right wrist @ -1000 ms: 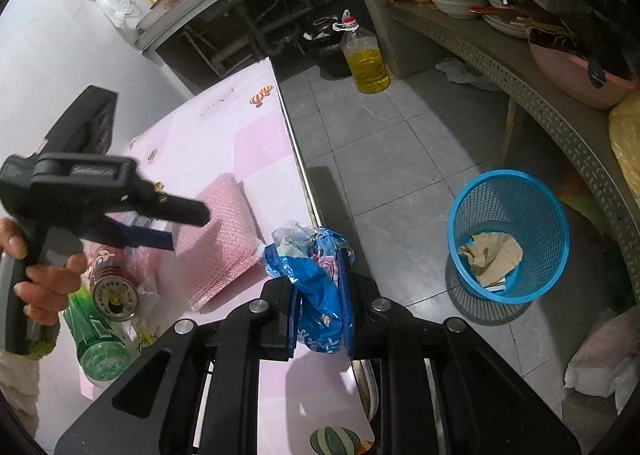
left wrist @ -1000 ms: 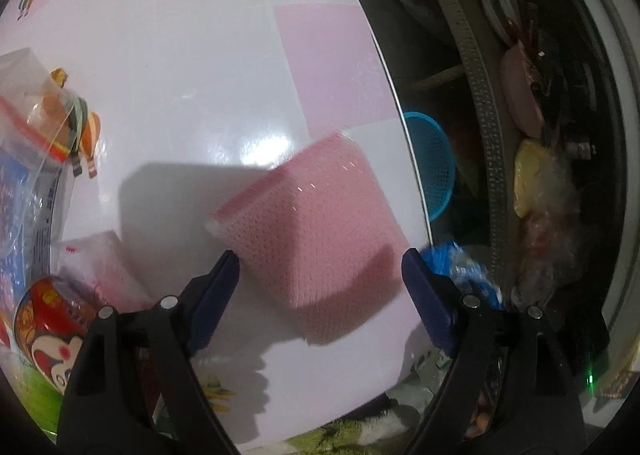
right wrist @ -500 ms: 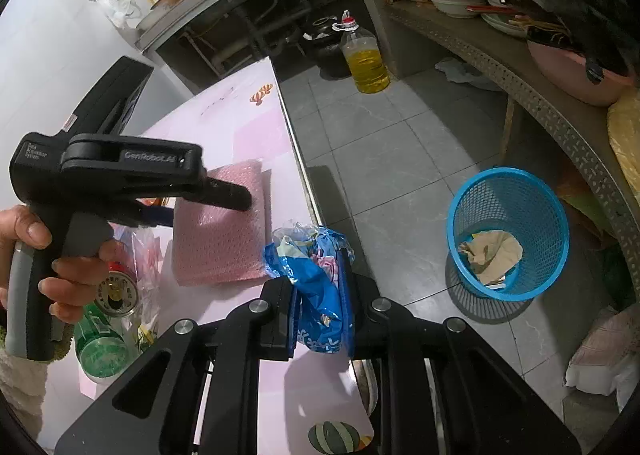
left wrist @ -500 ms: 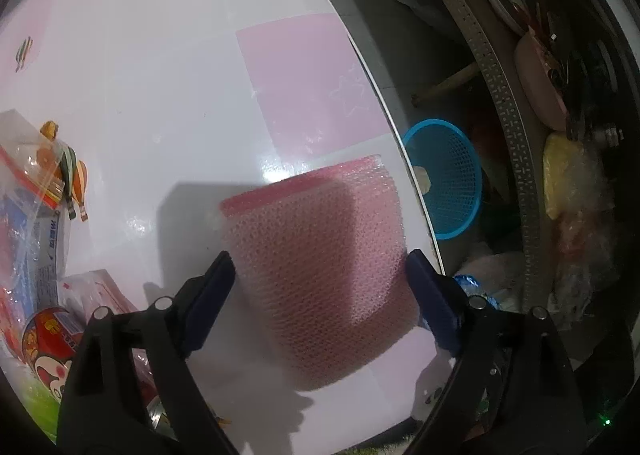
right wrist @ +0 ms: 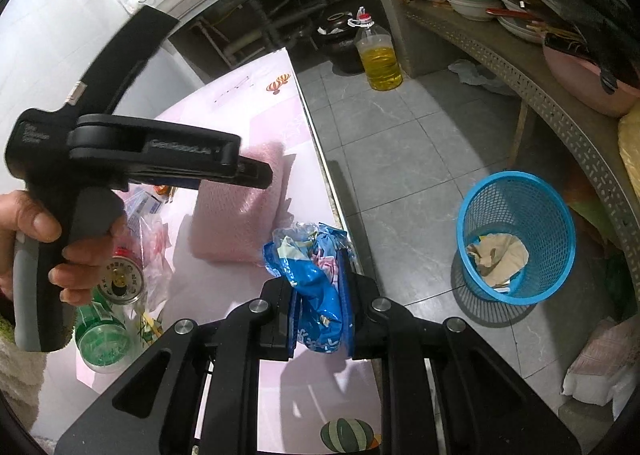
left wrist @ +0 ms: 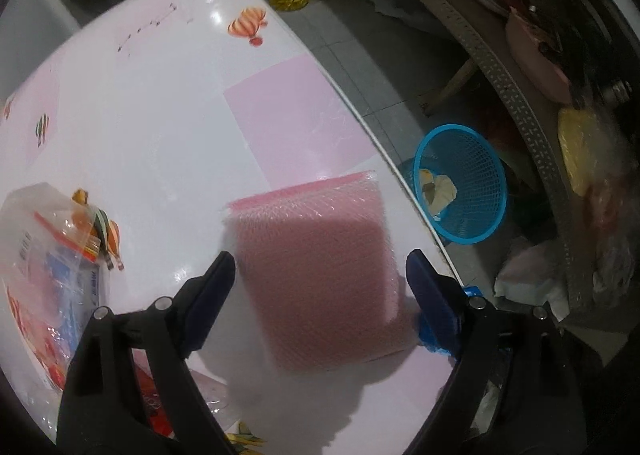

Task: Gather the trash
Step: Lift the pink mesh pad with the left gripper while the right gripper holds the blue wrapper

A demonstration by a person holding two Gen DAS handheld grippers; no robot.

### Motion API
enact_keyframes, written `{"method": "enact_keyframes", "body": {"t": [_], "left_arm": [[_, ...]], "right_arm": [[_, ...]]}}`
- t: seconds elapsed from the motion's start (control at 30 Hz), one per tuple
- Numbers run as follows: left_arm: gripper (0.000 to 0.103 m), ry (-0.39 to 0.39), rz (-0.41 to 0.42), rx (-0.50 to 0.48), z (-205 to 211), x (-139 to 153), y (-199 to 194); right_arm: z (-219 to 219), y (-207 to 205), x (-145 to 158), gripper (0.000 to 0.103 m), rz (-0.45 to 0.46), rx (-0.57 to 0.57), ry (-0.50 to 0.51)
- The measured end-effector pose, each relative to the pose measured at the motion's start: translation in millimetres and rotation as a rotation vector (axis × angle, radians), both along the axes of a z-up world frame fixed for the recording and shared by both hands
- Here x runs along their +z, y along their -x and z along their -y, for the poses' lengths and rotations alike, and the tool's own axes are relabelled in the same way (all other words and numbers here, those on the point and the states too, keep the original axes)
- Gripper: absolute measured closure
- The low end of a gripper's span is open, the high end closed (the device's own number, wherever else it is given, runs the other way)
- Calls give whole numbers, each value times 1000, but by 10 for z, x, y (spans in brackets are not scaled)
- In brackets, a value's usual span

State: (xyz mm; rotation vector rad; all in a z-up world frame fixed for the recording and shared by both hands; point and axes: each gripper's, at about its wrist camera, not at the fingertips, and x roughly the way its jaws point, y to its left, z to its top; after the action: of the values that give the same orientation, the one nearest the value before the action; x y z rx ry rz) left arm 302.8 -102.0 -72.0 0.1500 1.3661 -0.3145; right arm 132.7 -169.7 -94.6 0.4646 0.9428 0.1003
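Observation:
A pink bubble-wrap pouch (left wrist: 320, 263) lies flat on the pink-and-white table (left wrist: 160, 127) near its right edge; it also shows in the right wrist view (right wrist: 236, 211). My left gripper (left wrist: 320, 275) is open and hovers above the pouch, its jaws wide to either side of it, not touching. My right gripper (right wrist: 318, 295) is shut on a crumpled blue plastic wrapper (right wrist: 312, 267), held above the table edge. A blue mesh trash basket (right wrist: 520, 231) stands on the floor to the right with crumpled paper inside; it also shows in the left wrist view (left wrist: 460, 187).
A clear bag of items (left wrist: 52, 239), a red-lidded can (right wrist: 120, 279) and a green bottle (right wrist: 102, 339) sit at the table's left. An oil bottle (right wrist: 378, 55) stands on the grey tiled floor. A cluttered shelf (right wrist: 520, 55) runs along the right.
My left gripper has risen and pulled back from the pink pouch, which now lies flat on the table. My right gripper stays put, still holding the blue wrapper.

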Motion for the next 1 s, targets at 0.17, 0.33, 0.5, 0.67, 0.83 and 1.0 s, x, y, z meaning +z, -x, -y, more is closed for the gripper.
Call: {"method": "enact_keyframes", "body": {"t": [0.17, 0.33, 0.5, 0.67, 0.83, 1.0], "left_arm": [[20, 28, 4, -23, -13, 58, 65], [18, 26, -7, -4, -21, -7, 95], [16, -21, 21, -28, 48, -51, 111], [16, -47, -11, -48, 42, -171, 107], [18, -33, -17, -46, -20, -184, 96], [24, -7, 4, -62, -49, -124, 136]], "right_arm": [[0, -1, -4, 86, -2, -2, -6], [0, -3, -1, 86, -2, -1, -6], [0, -2, 1, 86, -3, -3, -8], [15, 12, 0, 86, 0, -3, -7], [84, 51, 13, 86, 4, -19, -16], [227, 95, 42, 86, 13, -59, -39]]}}
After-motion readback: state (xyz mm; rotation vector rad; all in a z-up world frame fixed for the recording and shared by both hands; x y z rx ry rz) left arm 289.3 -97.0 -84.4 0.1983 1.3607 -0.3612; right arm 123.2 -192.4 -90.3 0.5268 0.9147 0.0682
